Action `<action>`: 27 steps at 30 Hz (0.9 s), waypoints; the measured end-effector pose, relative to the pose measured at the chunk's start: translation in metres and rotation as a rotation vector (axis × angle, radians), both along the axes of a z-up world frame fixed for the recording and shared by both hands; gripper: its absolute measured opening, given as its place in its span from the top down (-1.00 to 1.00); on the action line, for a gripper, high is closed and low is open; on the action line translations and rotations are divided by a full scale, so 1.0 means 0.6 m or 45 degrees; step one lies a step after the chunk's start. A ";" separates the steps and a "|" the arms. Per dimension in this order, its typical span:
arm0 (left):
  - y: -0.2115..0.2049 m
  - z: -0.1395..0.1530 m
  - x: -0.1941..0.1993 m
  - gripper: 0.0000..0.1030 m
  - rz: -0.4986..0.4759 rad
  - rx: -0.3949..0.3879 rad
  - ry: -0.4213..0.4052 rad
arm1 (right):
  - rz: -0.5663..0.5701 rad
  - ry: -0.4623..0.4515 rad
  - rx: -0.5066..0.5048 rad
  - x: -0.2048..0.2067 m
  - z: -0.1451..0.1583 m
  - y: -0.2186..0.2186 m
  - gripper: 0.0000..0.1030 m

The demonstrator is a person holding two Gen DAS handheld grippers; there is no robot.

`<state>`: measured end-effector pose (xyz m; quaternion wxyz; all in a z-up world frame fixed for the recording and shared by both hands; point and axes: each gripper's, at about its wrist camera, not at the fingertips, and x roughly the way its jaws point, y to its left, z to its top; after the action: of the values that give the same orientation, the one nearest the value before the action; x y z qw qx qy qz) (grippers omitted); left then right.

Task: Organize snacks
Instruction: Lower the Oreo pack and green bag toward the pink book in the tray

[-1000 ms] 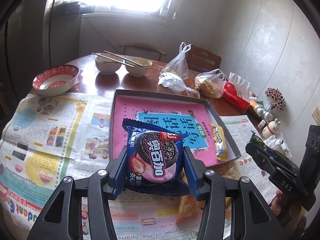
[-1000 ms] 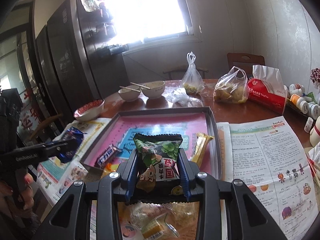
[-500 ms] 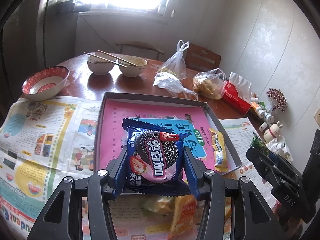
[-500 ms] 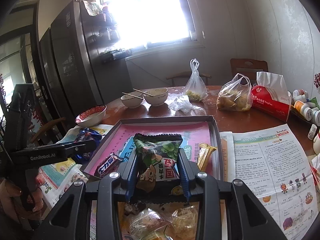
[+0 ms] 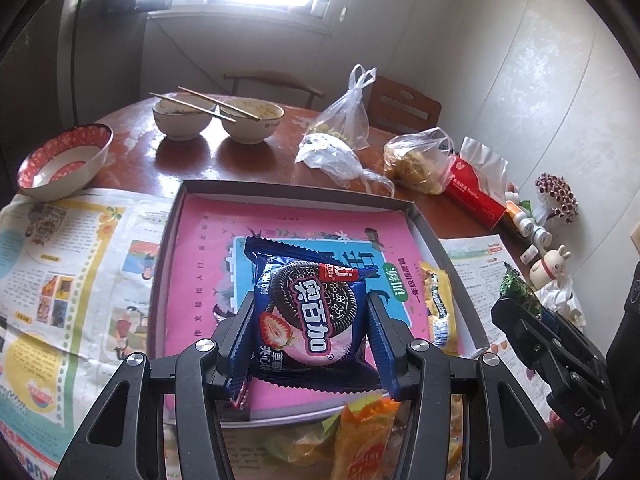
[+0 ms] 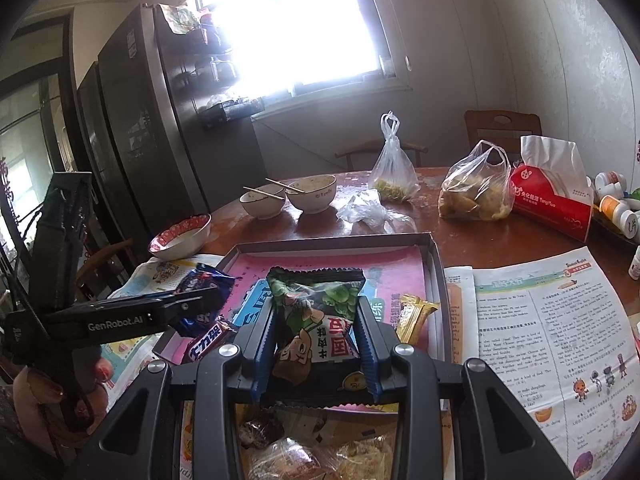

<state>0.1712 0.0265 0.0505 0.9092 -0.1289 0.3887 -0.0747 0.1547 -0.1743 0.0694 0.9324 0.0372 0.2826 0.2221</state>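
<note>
1. Left claw [image 5: 310, 330] clamped on a blue cookie packet [image 5: 310, 312], pads pressing its two side edges, closed only as far as the packet's width.
2. Packet held flat and face-up above the near half of the tray [image 5: 424, 220], long axis running straight ahead of the claw, crimped top seam pointing away toward the tray's far wall. Gripped by the sides probably so the label stays up and the packet can be laid down flat.
3. Right claw [image 6: 318, 340] pinched likewise on a green snack bag [image 6: 316, 312], serrated top edge pointing ahead of the claw, long axis along the fingers, hanging over the tray's near edge.
4. Ahead and to the right of both claws, a gold wrapped bar [image 5: 438, 304] lying along the tray's right wall, lengthwise with it, seemingly parked at the side to leave the middle free.
5. Just left of the right claw, a dark chocolate bar [image 6: 206, 344] at the tray's near left corner.
6. Below both claws, loose snacks [image 6: 320, 448] on the worktop, outside the tray, apparently the unsorted stock.
7. Judged step: carrying both packets over the tray, release not yet made.
</note>
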 end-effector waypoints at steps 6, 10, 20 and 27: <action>-0.006 -0.021 0.019 -0.03 -0.016 -0.014 0.034 | 0.005 0.016 -0.004 0.010 -0.008 0.007 0.27; -0.009 -0.029 0.025 -0.03 -0.026 -0.016 0.043 | 0.006 0.037 -0.013 0.017 -0.018 0.009 0.27; -0.014 -0.047 0.037 -0.03 -0.049 -0.022 0.069 | 0.014 0.087 -0.041 0.035 -0.042 0.023 0.27; -0.015 -0.058 0.042 -0.03 -0.060 -0.025 0.078 | 0.014 0.115 -0.062 0.045 -0.057 0.030 0.27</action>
<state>0.1964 0.0172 0.0154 0.8936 -0.1310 0.4185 -0.0958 0.1814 -0.1562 0.0350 0.9181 0.0230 0.3300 0.2184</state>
